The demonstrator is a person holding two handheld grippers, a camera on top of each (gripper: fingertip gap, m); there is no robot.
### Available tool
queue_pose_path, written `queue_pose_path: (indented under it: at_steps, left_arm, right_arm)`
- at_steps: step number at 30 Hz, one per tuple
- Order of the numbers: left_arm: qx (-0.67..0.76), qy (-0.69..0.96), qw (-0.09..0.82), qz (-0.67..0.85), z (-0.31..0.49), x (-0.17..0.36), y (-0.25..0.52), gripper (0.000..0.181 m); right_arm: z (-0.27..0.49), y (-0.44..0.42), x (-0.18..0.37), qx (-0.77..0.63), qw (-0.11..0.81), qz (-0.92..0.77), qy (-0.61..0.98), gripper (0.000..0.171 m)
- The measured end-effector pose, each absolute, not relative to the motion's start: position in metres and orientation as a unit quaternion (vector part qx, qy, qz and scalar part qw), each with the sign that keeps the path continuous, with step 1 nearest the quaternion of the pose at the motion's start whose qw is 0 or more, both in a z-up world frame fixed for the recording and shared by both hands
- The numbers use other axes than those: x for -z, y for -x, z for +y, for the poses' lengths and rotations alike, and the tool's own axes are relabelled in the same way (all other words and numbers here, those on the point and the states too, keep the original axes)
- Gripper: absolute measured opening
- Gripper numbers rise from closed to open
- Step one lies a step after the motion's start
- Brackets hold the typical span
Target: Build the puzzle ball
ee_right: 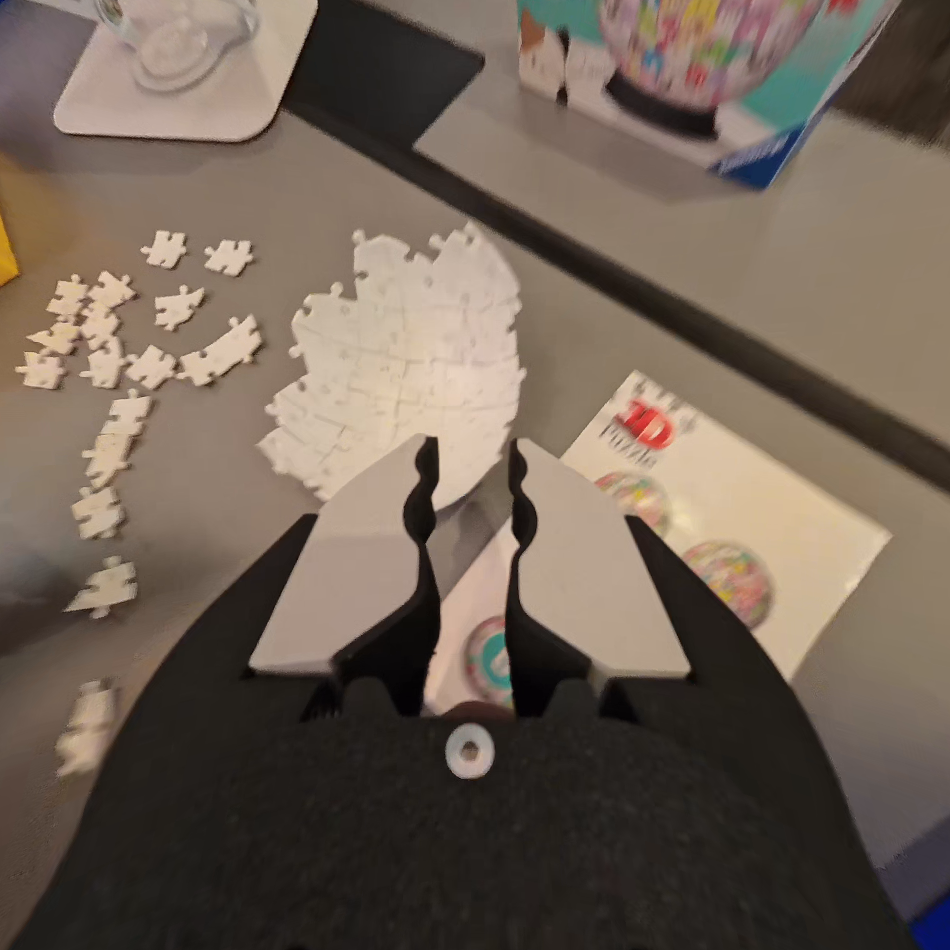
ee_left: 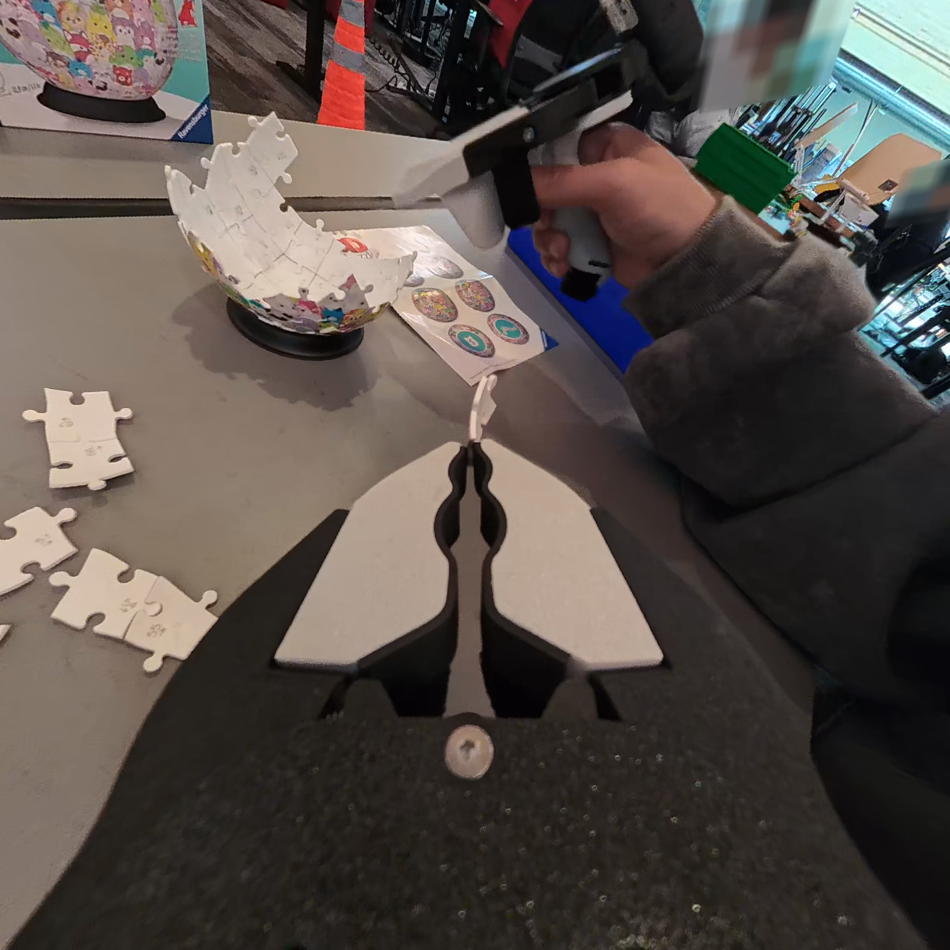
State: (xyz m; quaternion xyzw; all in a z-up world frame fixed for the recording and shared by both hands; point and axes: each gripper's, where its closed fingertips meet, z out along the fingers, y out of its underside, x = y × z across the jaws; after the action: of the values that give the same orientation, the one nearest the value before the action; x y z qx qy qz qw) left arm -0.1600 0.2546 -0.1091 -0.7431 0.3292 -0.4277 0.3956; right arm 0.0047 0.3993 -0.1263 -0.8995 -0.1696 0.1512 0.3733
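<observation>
Left gripper (ee_left: 470, 447): jaws pinched nearly together on a single white puzzle piece (ee_left: 482, 411), held edge-on at the very tips so most of the piece sticks out free, likely to leave its tabs clear for pressing into a gap. Half-built puzzle ball (ee_left: 288, 241) sits as an open bowl on its black ring stand (ee_left: 295, 336), toward the far edge of the grey tabletop (ee_left: 257, 462); the stand probably keeps the curved shell from rolling while pieces go in. Rim ragged, one side risen higher than the other, printed colours outside, white backs inside. Right gripper (ee_right: 473, 452) hangs above the shell's near rim, jaws parted a moderate way and holding nothing; judged ready to steady the shell or to take the piece. View is motion-blurred. Instruction sheet (ee_left: 462, 308) lies flat just beside the stand, toward the right edge. Loose pieces (ee_right: 103, 334), white backs up, scattered over the left part of the tabletop, several already joined in pairs (ee_left: 136, 609). Product box (ee_left: 103, 67) stands at the far left corner, picture facing the worker, presumably as reference.
</observation>
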Motion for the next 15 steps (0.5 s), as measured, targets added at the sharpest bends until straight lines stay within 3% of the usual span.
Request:
queue_pose_path:
  at_steps: [2,6,10,15]
  left_arm:
    - [0.428,0.743,0.396,0.330,0.254,0.109,0.159,0.002]
    - [0.424,0.744,0.395,0.332,0.254,0.111,0.158,0.002]
    - [0.421,0.746,0.393,0.334,0.254,0.113,0.157,0.002]
    - [0.421,0.746,0.391,0.335,0.254,0.115,0.157,0.002]
  right_arm:
    - [0.416,-0.020,0.129,-0.131,0.412,-0.202,0.879,0.023]
    - [0.424,-0.022,0.156,-0.152,0.399,-0.253,0.868,0.006]
    - [0.419,-0.010,0.176,-0.234,0.339,-0.234,0.880,0.000]
    - [0.415,-0.006,0.174,-0.297,0.337,-0.200,0.871,0.000]
